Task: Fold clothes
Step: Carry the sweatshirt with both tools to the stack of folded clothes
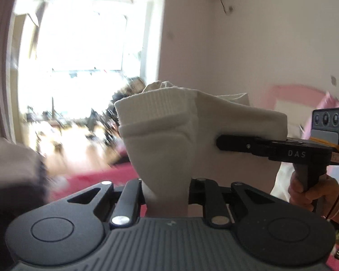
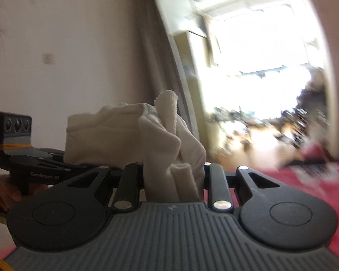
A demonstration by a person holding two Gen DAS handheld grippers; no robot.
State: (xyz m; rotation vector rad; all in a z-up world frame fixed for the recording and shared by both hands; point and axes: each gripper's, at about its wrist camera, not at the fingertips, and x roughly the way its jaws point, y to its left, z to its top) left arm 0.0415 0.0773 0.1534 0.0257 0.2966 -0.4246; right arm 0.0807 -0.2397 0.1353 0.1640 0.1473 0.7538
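While your left gripper (image 1: pixel 167 194) and right gripper (image 2: pixel 173 180) each clamp the cream garment (image 1: pixel 169 131), it hangs bunched between them, "DAS" readable on the right one's side.

Cream-white garment (image 1: pixel 169 133), soft knit with ribbed cuff or hem band along upper edge. Held up in air, bunched and creased, stretched between two grippers. One end pinched low and gathered into narrow neck, fabric fanning upward. Other end (image 2: pixel 169 149) crumpled, raw-edged flap sticking up, folds tumbling over.
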